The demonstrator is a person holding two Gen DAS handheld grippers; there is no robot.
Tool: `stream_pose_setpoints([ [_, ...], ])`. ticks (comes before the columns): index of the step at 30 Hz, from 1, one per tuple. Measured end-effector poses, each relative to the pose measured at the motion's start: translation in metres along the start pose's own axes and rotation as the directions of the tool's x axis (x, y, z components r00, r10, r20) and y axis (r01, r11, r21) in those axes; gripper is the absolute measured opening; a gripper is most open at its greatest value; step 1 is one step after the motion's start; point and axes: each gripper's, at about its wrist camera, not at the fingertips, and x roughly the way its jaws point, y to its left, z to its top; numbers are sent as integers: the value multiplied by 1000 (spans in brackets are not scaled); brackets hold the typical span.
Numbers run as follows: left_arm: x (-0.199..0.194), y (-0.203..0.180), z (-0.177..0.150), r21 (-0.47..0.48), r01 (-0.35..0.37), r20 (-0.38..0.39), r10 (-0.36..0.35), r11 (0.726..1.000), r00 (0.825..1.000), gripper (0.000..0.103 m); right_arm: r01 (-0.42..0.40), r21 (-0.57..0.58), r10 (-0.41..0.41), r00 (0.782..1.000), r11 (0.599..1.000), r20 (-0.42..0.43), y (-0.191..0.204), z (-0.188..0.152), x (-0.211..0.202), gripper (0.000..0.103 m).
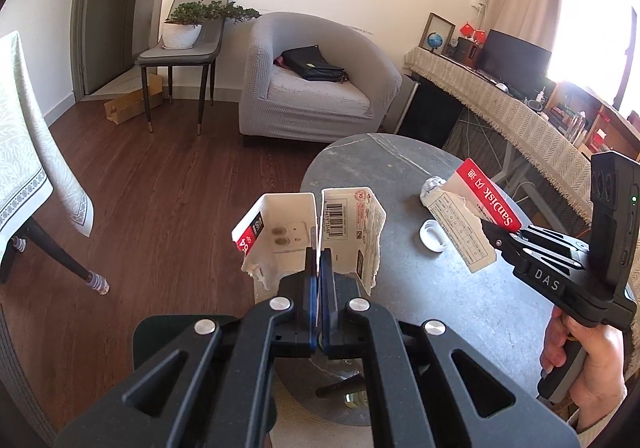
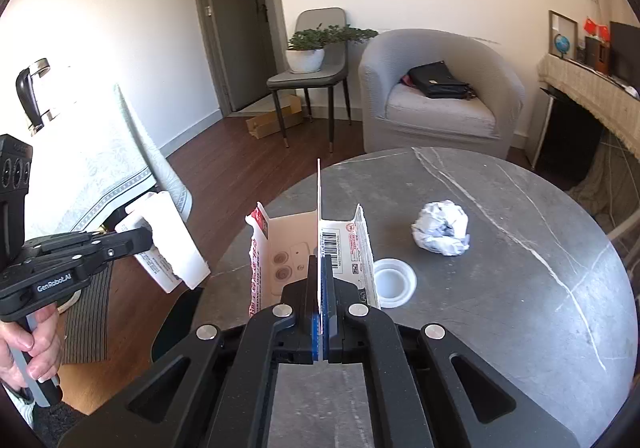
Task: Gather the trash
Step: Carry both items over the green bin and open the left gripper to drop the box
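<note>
Each gripper holds a torn piece of red and white SanDisk card packaging. My left gripper is shut on one folded piece, held above the left edge of the round grey table. It also shows at the left of the right wrist view with its piece. My right gripper is shut on the other piece, and shows in the left wrist view with its piece. A crumpled paper ball and a white plastic ring lie on the table.
A grey armchair with a black bag stands beyond the table. A chair with a potted plant is by the door. A cloth-covered table stands at left, a desk with a monitor at right. Wooden floor lies between.
</note>
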Motion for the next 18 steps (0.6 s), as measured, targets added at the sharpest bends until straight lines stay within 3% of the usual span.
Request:
stream_pose_setpoints([
  [9, 0, 50, -23, -52, -67, -69, 63, 996, 996, 3, -119, -56, 118, 993, 991, -20, 56, 9, 17, 1],
  [18, 11, 96, -65, -69, -155, -207, 138, 986, 969, 3, -185, -125, 175, 981, 975, -85, 114, 4, 38, 1],
])
